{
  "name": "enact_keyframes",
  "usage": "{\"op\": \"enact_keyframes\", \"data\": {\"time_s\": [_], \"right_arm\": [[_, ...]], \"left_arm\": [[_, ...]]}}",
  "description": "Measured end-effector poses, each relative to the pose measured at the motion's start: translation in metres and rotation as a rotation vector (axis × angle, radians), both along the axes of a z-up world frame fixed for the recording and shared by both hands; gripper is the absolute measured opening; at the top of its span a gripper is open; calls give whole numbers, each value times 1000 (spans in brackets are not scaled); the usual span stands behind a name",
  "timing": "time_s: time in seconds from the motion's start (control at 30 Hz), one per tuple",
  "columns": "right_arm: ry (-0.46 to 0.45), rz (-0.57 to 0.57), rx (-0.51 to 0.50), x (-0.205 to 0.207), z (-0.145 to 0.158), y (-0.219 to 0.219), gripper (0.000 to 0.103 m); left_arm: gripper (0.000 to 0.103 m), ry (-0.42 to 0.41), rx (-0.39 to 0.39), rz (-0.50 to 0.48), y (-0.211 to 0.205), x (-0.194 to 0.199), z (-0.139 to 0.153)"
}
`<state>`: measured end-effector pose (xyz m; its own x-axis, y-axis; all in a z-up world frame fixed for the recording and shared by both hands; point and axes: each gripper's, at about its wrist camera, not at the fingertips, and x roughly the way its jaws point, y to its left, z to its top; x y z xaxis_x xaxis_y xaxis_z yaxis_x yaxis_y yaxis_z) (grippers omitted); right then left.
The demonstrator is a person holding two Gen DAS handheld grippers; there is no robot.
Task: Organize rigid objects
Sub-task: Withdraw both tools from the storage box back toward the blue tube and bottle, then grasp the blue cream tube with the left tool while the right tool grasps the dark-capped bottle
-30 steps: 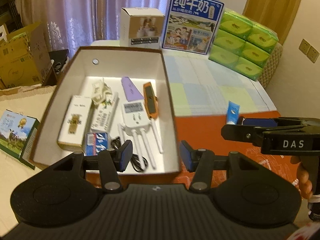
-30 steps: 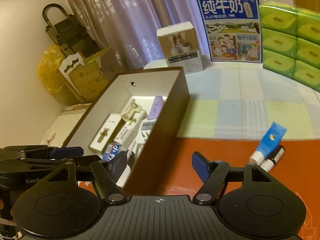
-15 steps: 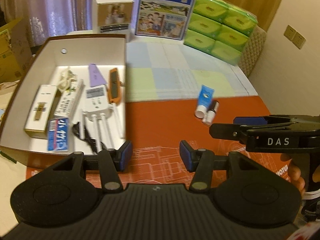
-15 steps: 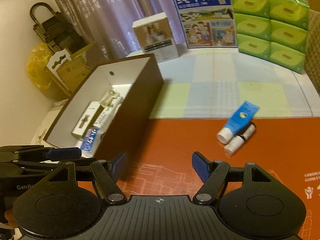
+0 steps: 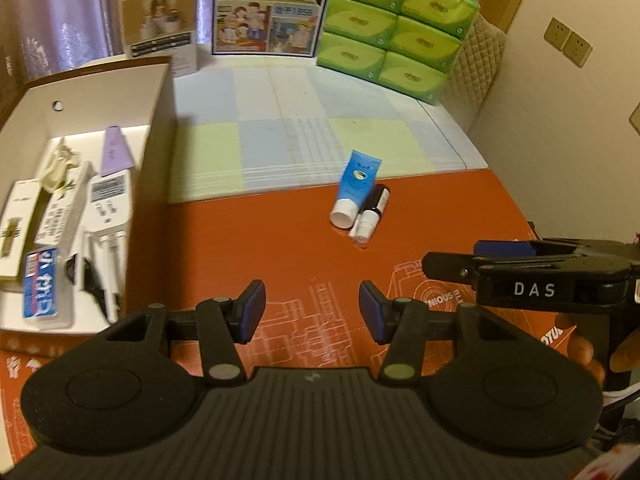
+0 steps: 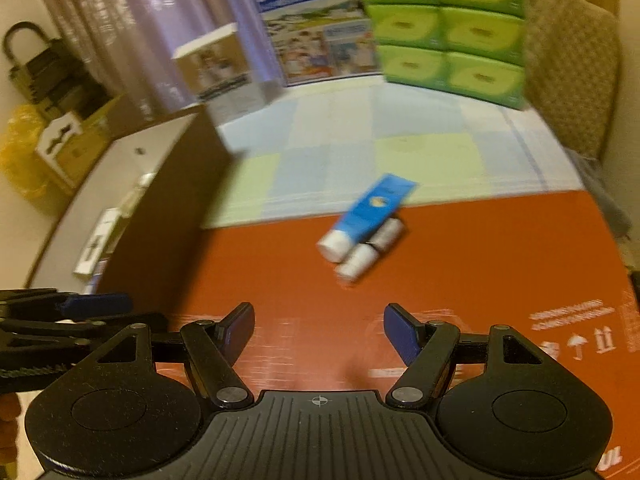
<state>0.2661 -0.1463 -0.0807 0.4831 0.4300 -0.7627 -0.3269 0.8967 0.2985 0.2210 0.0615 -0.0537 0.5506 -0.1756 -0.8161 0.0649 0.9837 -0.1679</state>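
A blue tube with a white cap (image 5: 355,188) (image 6: 366,216) lies on the orange cardboard, and a small white and black bottle (image 5: 370,216) (image 6: 368,252) lies against its right side. My left gripper (image 5: 312,312) hovers open and empty over the cardboard, below and left of them. In the right wrist view my right gripper (image 6: 319,330) is open and empty too, with the tube and bottle ahead of it. An open brown box (image 5: 154,152) (image 6: 176,200) at the left holds several items: a white power strip (image 5: 106,208), a purple piece (image 5: 114,152), small cartons.
A milk carton box (image 5: 272,4), a stack of green tissue packs (image 5: 400,28) and a small white box (image 5: 160,16) stand at the back of the checked cloth. The right gripper's side (image 5: 532,276), held by a hand, shows at the right.
Both grippers have swung right and slightly down, from over the brown box to the orange cardboard. The tube and bottle now sit nearer the middle of both views. Jaws kept their width.
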Motion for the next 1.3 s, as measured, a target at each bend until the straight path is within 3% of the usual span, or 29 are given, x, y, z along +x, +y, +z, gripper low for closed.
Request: {"op": "enact_keyframes", "data": {"time_s": [0.3, 0.57, 0.83, 1.3], "right_arm": [[16, -60, -24, 24, -24, -27, 68], [33, -53, -29, 51, -46, -21, 51], [73, -55, 20, 79, -65, -7, 46], [140, -126, 3, 118, -92, 13, 32]], "left_arm": [[46, 38, 43, -22, -26, 40, -30], [44, 75, 66, -28, -32, 74, -58], [43, 98, 83, -23, -28, 104, -77], [43, 122, 73, -21, -16, 133, -92]]}}
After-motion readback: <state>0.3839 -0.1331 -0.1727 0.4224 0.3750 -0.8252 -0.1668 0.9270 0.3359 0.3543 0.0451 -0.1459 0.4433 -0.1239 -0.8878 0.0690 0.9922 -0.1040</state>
